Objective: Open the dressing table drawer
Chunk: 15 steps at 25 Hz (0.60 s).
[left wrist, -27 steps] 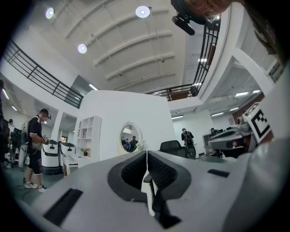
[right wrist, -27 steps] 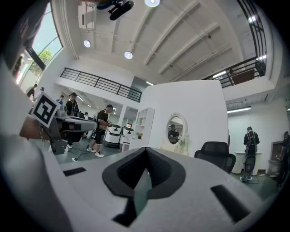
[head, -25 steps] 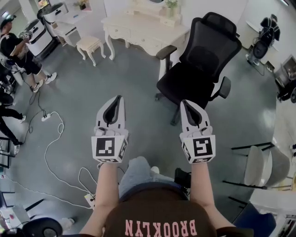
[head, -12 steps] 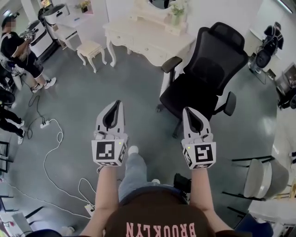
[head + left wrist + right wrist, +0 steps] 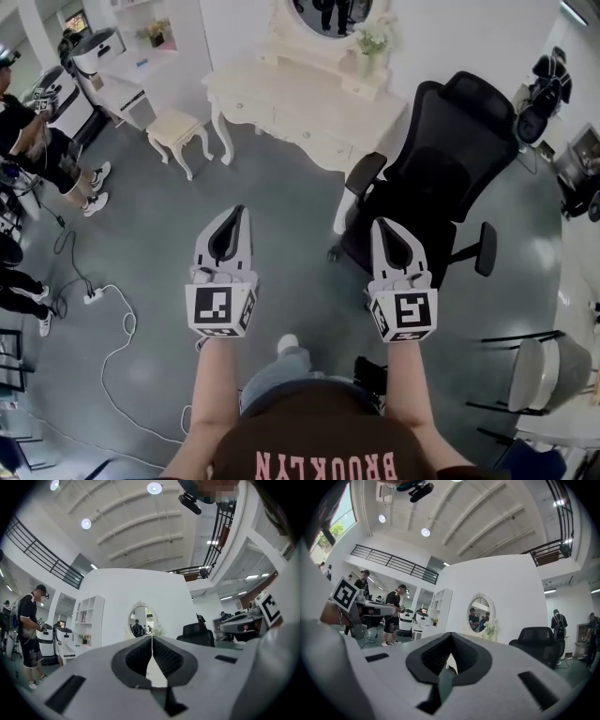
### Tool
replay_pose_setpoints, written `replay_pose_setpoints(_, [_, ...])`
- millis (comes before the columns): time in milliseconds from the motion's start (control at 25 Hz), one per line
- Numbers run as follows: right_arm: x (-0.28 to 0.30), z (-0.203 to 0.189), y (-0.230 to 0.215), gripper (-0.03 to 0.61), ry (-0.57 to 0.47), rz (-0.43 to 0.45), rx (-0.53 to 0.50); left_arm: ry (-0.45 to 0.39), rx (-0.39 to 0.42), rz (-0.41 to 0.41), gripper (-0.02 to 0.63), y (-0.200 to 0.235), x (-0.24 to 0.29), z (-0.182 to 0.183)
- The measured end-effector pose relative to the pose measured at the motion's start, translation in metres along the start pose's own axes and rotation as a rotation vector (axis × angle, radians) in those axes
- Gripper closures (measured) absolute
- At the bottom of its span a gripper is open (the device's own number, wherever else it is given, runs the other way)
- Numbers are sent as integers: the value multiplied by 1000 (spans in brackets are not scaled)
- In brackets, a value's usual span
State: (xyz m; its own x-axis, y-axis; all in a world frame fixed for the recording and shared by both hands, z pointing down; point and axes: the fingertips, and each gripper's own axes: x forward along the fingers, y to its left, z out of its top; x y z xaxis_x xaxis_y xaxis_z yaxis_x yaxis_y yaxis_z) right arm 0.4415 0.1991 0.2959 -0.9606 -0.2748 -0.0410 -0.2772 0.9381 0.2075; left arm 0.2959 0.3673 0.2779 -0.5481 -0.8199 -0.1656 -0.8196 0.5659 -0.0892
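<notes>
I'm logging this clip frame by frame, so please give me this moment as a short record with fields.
target: cream dressing table against the white wall, drawers look shut
beside it: small stool on its left; black office chair before its right end
left tongs: shut, empty, held above the floor
right tongs: shut, empty, near the chair
stage: drawer untouched; both tongs short of the table
</notes>
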Motion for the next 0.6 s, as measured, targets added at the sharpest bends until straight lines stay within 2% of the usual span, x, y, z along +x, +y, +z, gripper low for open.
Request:
replay_pose_setpoints(280, [80, -5, 12, 584, 30, -21, -24, 0, -11, -31, 607, 60, 62, -19])
replay_pose_setpoints(600, [153, -21, 0, 584, 45, -28, -30, 15, -32, -31, 607, 100, 121, -49])
